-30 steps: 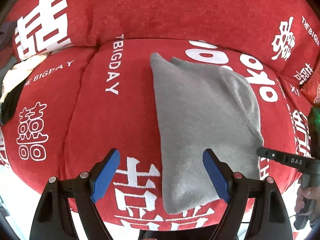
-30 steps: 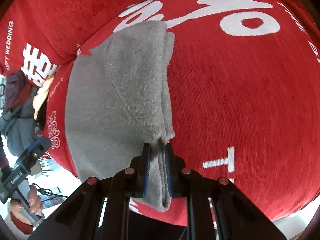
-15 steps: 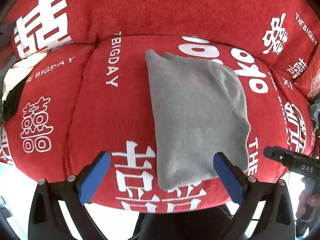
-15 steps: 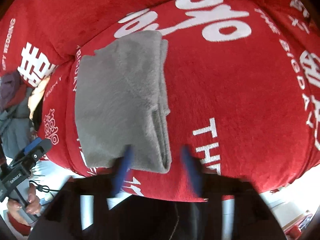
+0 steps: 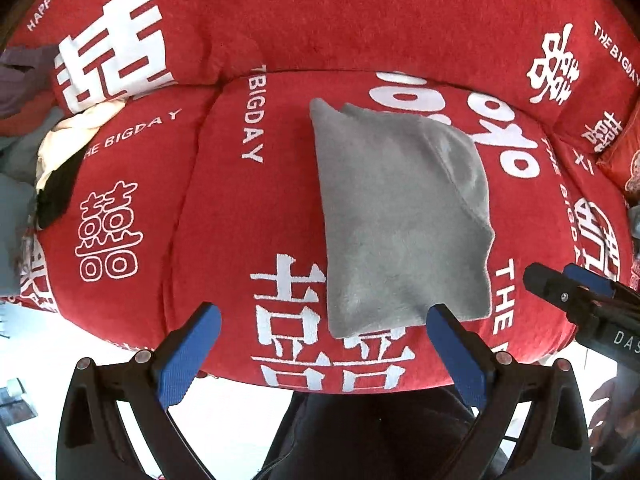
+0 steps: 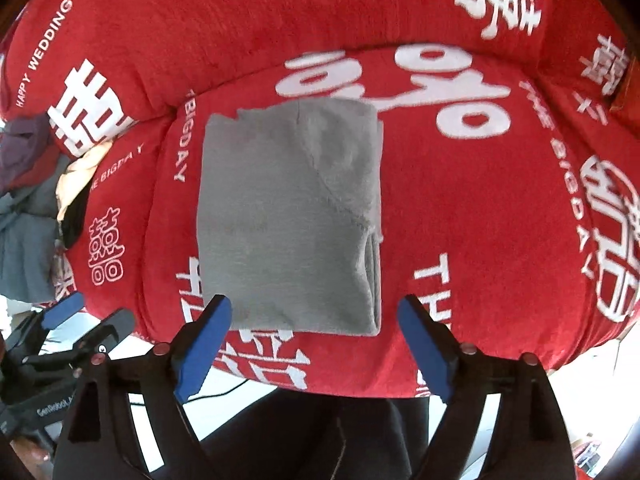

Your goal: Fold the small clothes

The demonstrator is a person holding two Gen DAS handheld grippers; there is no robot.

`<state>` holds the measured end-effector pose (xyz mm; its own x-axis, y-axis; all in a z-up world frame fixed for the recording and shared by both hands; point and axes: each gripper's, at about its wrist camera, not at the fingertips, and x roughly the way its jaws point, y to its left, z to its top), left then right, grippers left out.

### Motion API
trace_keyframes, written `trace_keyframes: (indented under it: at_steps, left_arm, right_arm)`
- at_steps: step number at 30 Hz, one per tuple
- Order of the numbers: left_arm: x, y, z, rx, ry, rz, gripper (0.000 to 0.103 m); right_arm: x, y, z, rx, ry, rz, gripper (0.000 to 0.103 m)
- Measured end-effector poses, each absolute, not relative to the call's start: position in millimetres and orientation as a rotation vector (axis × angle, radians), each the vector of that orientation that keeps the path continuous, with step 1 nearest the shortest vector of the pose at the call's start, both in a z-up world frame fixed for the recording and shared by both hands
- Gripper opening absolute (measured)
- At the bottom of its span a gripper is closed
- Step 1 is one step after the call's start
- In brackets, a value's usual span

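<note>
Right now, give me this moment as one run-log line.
step: fold looks done | gray cloth: folded, flat on red cushion | left gripper: open, empty | right gripper: open, empty | clothes pile: far left

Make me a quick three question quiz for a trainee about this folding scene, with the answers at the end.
1. True or false: the right hand-held gripper is clamped on the grey cloth.
2. Multiple choice: the grey cloth lies on A) a white table, B) a red cushion with white lettering, C) a wooden floor.
3. Fill in: the left hand-held gripper has its jaws ____.

Key: 1 false, it is open and holds nothing; 2 B; 3 open.
</note>
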<state>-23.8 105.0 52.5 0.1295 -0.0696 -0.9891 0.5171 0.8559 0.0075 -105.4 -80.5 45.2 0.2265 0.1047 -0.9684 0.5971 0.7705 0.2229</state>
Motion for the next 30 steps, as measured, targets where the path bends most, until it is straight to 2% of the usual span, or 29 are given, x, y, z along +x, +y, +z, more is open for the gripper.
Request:
trace_keyframes:
  at_steps: [7, 30]
  left_arm:
    - [-18.2, 107.0, 59.1, 0.386, 1.383, -0.430, 0.103]
    - [-24.9, 108.1, 73.2, 0.405, 1.398, -0.411, 0.103]
  right_arm:
    - [-95.3, -74.4, 58.0, 0.542, 1.340, -0.421, 0.089]
    - [-93.0, -74.1, 75.0, 0.511, 1.426, -0.437, 0.089]
